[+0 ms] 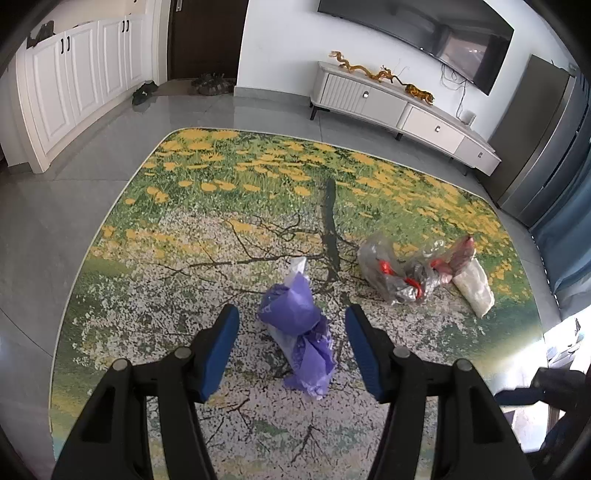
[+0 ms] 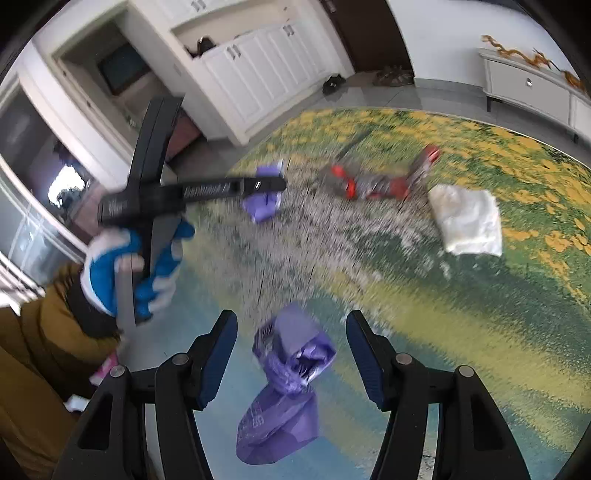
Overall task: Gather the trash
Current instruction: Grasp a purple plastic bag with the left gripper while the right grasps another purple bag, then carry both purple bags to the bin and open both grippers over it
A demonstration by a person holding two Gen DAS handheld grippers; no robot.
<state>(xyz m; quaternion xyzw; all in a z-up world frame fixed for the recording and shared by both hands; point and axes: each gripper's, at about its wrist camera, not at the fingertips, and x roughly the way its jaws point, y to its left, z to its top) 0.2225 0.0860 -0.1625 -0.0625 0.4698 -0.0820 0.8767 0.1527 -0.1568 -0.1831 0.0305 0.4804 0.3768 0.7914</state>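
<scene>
A crumpled purple and white wrapper [image 1: 297, 325] lies on the flowered rug [image 1: 258, 192], between the open fingers of my left gripper [image 1: 291, 317], which hovers above it. A clear bag with red bits [image 1: 406, 273] and a white packet [image 1: 474, 282] lie further right. In the blurred right wrist view, another purple wrapper [image 2: 284, 384] lies between the open fingers of my right gripper [image 2: 291, 325]. The same view shows the left gripper's body [image 2: 192, 192] held by a blue-gloved hand [image 2: 129, 266], the first purple wrapper [image 2: 264, 195], the clear bag [image 2: 373, 181] and the white packet [image 2: 467, 219].
A low white TV cabinet [image 1: 402, 110] with golden ornaments stands at the far wall under a television [image 1: 424, 33]. White cupboards [image 1: 74, 85] line the left. Shoes [image 1: 212, 83] sit by the dark door. Grey tile floor [image 1: 55, 221] surrounds the rug.
</scene>
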